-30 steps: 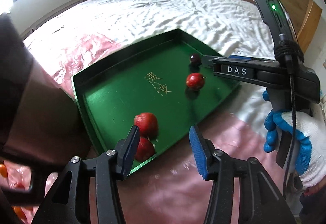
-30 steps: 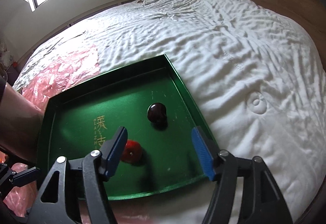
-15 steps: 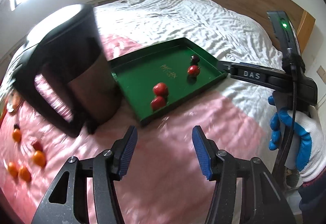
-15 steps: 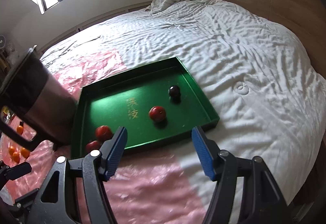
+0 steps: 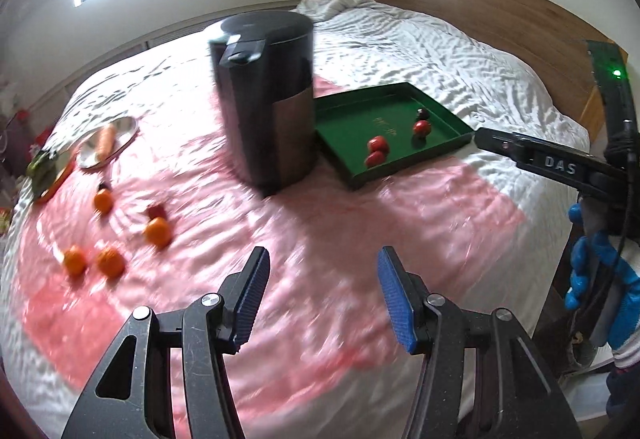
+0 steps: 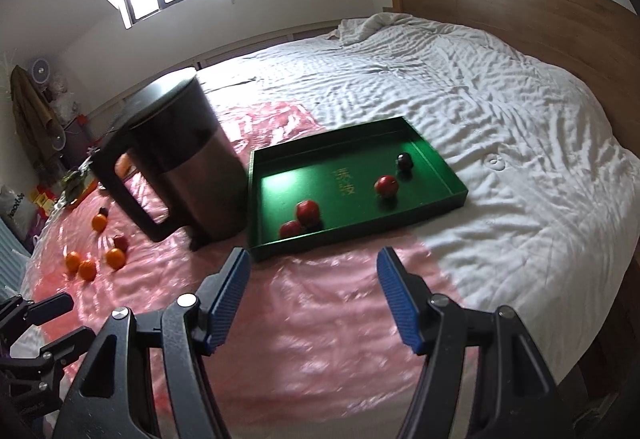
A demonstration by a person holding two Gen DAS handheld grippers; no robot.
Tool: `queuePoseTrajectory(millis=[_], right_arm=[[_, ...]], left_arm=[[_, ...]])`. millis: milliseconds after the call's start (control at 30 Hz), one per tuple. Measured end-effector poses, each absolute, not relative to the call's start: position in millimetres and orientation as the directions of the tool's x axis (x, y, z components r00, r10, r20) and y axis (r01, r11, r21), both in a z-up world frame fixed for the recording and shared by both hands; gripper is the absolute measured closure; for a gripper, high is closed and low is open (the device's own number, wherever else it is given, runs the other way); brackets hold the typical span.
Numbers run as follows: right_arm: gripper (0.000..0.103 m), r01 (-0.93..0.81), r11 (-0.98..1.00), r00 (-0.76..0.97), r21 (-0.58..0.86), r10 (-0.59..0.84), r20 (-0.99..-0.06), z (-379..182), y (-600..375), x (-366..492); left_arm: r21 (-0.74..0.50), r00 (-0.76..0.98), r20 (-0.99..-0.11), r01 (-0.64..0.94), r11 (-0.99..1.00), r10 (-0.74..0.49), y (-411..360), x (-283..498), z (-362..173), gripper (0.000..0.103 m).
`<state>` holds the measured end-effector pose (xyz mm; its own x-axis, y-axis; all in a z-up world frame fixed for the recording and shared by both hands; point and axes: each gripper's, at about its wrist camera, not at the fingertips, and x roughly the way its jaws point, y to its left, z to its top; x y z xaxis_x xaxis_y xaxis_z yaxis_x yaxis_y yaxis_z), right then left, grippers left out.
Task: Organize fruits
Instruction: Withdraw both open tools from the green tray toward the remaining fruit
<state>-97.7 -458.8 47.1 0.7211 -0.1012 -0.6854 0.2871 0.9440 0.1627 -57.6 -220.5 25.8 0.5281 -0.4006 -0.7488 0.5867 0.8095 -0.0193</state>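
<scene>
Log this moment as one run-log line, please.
left gripper: open, empty | right gripper: open, empty | green tray: four fruits inside | oranges: loose on pink sheet, left of kettle

Layout from my feeds: tray (image 6: pixel 436 209) sits on the bed (image 6: pixel 500 87), kettle (image 6: pixel 180 159) just beside its left edge, handle facing me in the right wrist view. In the tray: two fruits (image 6: pixel 300 223) touching near the front left, one fruit (image 6: pixel 386 186) right of centre, another fruit (image 6: pixel 405 161) just behind it near the right wall. Left of the kettle, loose fruits (image 5: pixel 108 235) scattered on the plastic sheet (image 5: pixel 340 223). Behind those, far left, a plate (image 5: pixel 124 137) with a carrot (image 5: pixel 105 139) on it. Headboard (image 6: pixel 520 7) behind everything.
</scene>
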Motion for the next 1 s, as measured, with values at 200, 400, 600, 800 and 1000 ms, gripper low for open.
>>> queuePoseTrajectory(millis=[200, 400, 600, 800, 1000], right_arm=[[0.0, 0.207, 0.962, 0.734, 0.179, -0.032, -0.678, 45.3, -402.4, -106.9], [0.0, 0.085, 0.981, 0.721, 0.175, 0.061, -0.69, 32.7, -331.3, -92.5], [0.0, -0.032, 0.985, 0.695, 0.169, 0.143, -0.705, 19.7, -265.6, -56.2], [0.0, -0.1, 0.979, 0.66, 0.177, 0.198, -0.725, 4.2, -230.1, -20.6], [0.0, -0.13, 0.975, 0.613, 0.182, 0.223, -0.758, -17.7, -213.3, 6.1]], left_arm=[[-0.004, 0.562, -0.749, 0.527, 0.85, -0.352, -162.0, -74.4, 14.6, 0.053], [-0.021, 0.6, -0.741, 0.428, 0.904, -0.301, -96.5, -78.5, -0.2, 0.053], [0.003, 0.655, -0.719, 0.339, 0.941, -0.234, -47.3, -68.6, -15.8, 0.053], [0.005, 0.668, -0.714, 0.301, 0.954, -0.207, -15.1, -42.0, -24.9, 0.053], [-0.058, 0.636, -0.733, 0.294, 0.954, -0.241, 3.5, -4.4, -33.3, 0.053]])
